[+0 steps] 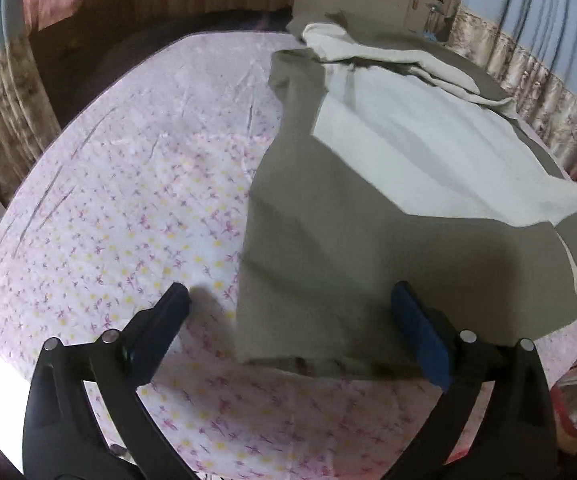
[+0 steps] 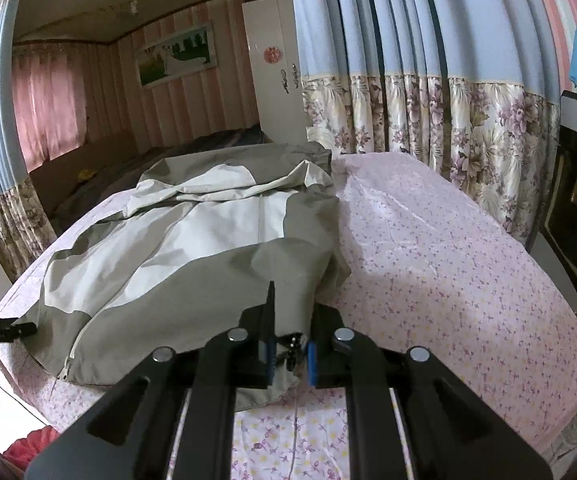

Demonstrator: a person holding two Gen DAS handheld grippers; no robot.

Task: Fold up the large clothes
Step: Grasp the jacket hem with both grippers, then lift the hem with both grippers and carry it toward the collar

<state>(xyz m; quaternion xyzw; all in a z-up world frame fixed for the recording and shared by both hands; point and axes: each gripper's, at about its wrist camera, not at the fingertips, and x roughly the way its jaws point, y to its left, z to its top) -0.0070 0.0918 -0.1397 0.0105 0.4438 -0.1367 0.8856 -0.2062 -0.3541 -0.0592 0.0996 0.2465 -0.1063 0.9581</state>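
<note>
On the flowered bed (image 1: 108, 200) my jacket (image 1: 328, 248) lies barely folded; my left tool (image 1: 288, 304) gapes wide, my right tool (image 2: 290, 354) pinches its hem.

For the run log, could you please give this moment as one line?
left gripper: open over jacket corner | right gripper: shut on jacket hem | bed

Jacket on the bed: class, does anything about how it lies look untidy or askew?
Yes. The jacket is not flat: its far end is bunched into folds, and the near corner is pinched in the right gripper. The left gripper stands open over the hem.
</note>
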